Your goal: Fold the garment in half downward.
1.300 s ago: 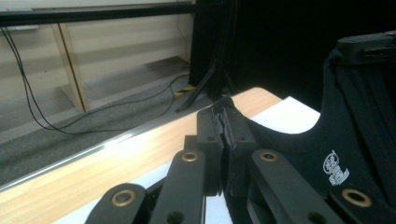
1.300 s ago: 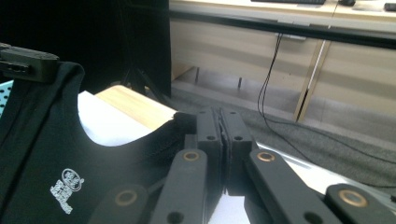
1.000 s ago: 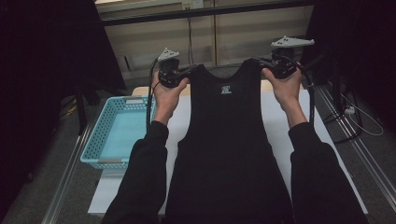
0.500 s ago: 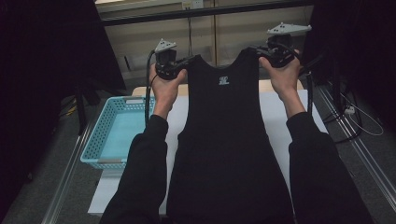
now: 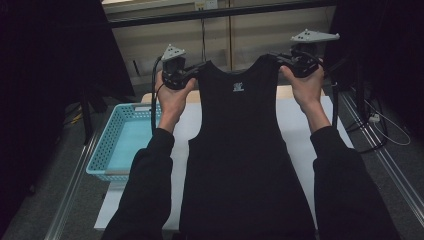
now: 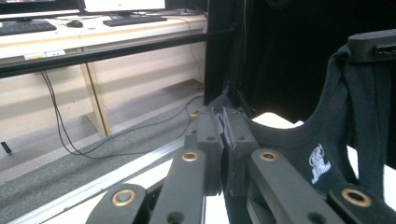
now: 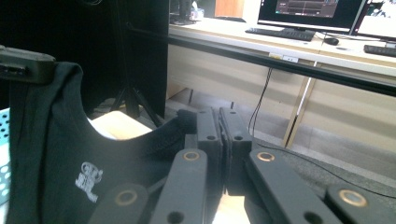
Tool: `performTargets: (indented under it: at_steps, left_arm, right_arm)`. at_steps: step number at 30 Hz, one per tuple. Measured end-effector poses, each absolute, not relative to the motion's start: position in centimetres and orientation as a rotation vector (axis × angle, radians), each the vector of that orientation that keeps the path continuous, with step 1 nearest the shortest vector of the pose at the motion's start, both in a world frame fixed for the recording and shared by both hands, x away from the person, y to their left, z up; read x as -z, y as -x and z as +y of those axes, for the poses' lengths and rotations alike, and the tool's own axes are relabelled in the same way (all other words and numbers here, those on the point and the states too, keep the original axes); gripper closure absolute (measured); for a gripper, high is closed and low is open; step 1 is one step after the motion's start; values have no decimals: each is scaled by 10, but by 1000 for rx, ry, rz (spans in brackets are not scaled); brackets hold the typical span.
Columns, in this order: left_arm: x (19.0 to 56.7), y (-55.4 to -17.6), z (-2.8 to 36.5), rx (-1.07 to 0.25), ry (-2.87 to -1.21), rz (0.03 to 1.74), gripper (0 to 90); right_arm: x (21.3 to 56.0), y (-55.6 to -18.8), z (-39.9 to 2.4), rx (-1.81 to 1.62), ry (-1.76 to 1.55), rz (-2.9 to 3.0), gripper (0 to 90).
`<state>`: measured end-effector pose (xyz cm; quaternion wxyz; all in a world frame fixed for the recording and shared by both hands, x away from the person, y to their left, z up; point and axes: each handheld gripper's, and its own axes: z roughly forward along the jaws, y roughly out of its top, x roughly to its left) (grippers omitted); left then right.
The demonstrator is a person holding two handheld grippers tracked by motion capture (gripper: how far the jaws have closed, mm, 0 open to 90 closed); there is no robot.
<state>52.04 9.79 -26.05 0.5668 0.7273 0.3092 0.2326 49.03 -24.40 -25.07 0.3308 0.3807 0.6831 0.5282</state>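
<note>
A black sleeveless top [image 5: 240, 150] with a small white logo at the neck hangs spread out above the white table [image 5: 305, 130]. My left gripper [image 5: 192, 72] is shut on its left shoulder strap, and my right gripper [image 5: 280, 59] is shut on the right strap. In the left gripper view the jaws [image 6: 223, 119] pinch dark fabric, and the top [image 6: 299, 144] stretches off to the right toward the other gripper [image 6: 373, 44]. From the right gripper [image 7: 219, 119], the top [image 7: 56, 154] runs left. The top's hem hangs low between the person's forearms.
An empty light-blue plastic basket [image 5: 122, 145] sits at the table's left edge. A black horizontal bar [image 5: 225, 12] crosses behind the table, in front of a wooden desk [image 7: 299, 51] with monitors and keyboards. Cables [image 5: 385, 125] lie on the floor at right.
Both hands have lifted the top a little higher. The grips on the straps are unchanged.
</note>
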Motion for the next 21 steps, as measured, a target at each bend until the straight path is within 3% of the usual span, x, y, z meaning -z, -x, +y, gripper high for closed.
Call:
performTargets:
  at_steps: [21]
  left_arm:
    - [308, -455, 112, -489, -1765, 591, 870]
  right_arm:
    - [313, -422, -253, -1515, -981, 1831, 880]
